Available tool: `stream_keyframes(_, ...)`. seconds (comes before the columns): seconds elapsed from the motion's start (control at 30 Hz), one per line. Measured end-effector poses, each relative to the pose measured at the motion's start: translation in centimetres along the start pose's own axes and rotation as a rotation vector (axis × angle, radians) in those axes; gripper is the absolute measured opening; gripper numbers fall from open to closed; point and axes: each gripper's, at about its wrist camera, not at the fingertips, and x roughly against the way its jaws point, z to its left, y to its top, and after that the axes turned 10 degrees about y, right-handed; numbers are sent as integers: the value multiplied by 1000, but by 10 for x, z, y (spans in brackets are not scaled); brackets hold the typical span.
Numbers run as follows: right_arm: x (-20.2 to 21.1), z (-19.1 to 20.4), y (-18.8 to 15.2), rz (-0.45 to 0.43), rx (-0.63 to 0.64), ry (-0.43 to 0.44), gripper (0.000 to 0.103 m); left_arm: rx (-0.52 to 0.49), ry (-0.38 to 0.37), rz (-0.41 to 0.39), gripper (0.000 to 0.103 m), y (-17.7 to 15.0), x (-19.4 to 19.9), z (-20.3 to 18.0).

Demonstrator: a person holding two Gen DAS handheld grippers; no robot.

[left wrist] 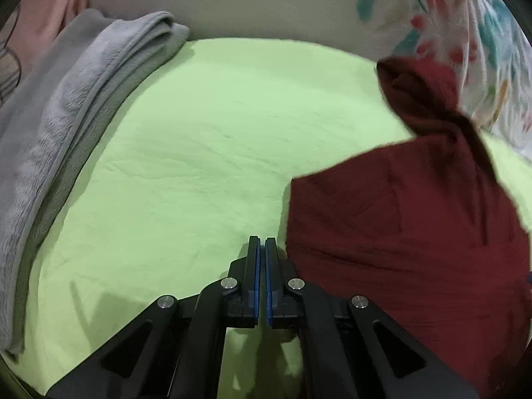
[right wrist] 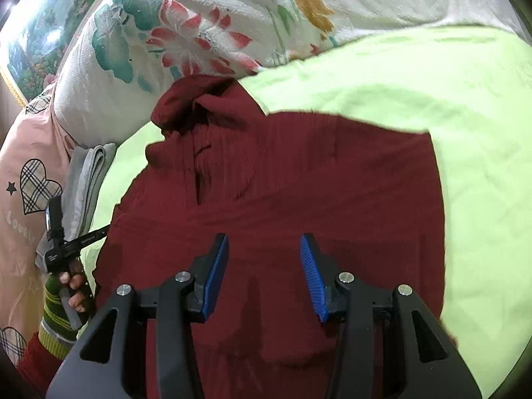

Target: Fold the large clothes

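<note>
While the lime-green sheet (left wrist: 186, 153) fills most of both views, it's the base layer everything sits on. Flat, light wrinkles only.

Floral quilt (right wrist: 212, 26): white, teal/red/orange print, bunched along the far edge of the sheet. Same quilt shows top right in the left wrist view.

Dark red garment (right wrist: 282, 183): the task item. Lies on the sheet, spread mostly flat, ribbed knit texture, some motion blur. One end is bunched and folded over near the floral quilt, touching or just short of it, can't tell which. In the left wrist view it sits to the right of the fingers, with a narrower twisted section running up toward the quilt.

Grey fleece blanket (left wrist: 66, 106): folded, several layers, along the left edge of the sheet.

Pink fabric (right wrist: 23, 173) with plaid hearts: far left in the right wrist view, beside the grey blanket.

Right gripper (right wrist: 264, 266): fingers spread wide, blue pads facing each other, nothing between them. Over the garment's middle; contact can't be confirmed.

Left gripper (left wrist: 261, 256): blue pads nearly together, thin gap only, nothing gripped. Tips over bare sheet, just beside the garment's left edge.

Left hand (right wrist: 74, 286): striped green cuff, wrapped round the gripper handle at the garment's left side.
</note>
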Motion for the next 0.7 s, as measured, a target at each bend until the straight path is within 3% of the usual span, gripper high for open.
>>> stream_keyframes(0.1,-1,5,18,-19,33,4,46,28,-56,-55,3,13,26,-2)
stream_keyframes(0.13,-4,7,27,-26,40,12,46,19,-72,-67,7,18,32,-6)
stream_keyframes(0.23,-19,15,54,-33,73,34,46,-12,-136,-60,34,33,41,-22)
stream_keyframes(0.27,-26,18,64,-27,87,38,46,-20,-145,-60,36,38,41,-29)
stream_keyframes(0.33,-42,26,85,-18,133,33,46,-36,-162,-47,38,47,37,-41)
stream_keyframes(0.4,-62,31,104,14,165,62,56,-22,-192,-16,39,62,25,-50)
stream_keyframes(0.5,-93,28,135,43,176,26,57,-2,-244,13,40,83,11,-67)
stream_keyframes(0.7,-146,26,181,71,224,-44,57,-11,-198,39,43,134,-31,-101)
